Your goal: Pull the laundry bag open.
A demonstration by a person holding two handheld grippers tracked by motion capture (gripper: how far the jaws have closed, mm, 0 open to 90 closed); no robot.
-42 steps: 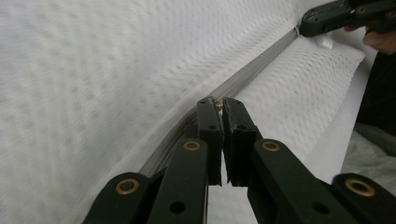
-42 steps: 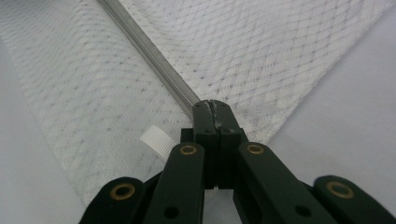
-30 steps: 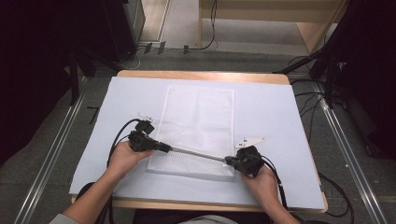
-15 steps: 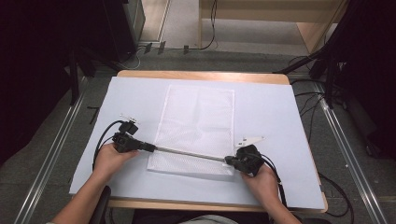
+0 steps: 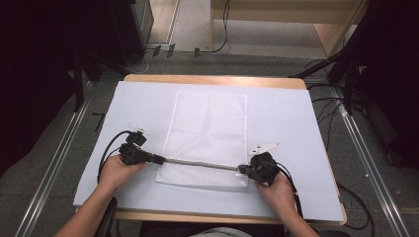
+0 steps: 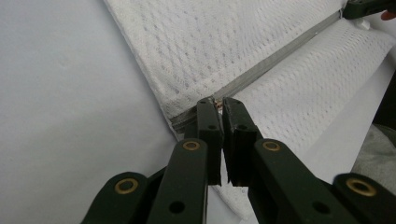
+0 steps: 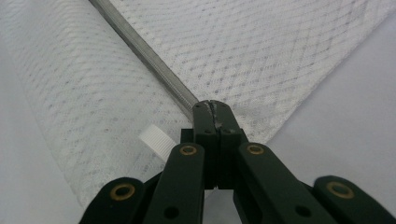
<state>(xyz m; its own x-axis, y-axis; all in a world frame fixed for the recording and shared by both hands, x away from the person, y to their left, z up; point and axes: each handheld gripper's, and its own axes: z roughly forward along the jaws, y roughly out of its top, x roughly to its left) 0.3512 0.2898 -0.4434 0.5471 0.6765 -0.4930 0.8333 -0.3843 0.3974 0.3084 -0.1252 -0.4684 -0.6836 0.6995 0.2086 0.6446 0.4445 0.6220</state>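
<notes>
White mesh bag (image 5: 210,133): both grippers' jaws pinch its zipper (image 5: 202,163) ends.

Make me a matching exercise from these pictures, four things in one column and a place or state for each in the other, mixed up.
1. left claw
2. right claw
3. white mesh bag
4. zipper

a. lies flat in the middle of the table
b. shut on the zipper's right end
c. runs across the bag near its front edge
d. shut on the zipper's left end

Pairs: 1-d, 2-b, 3-a, 4-c
</notes>
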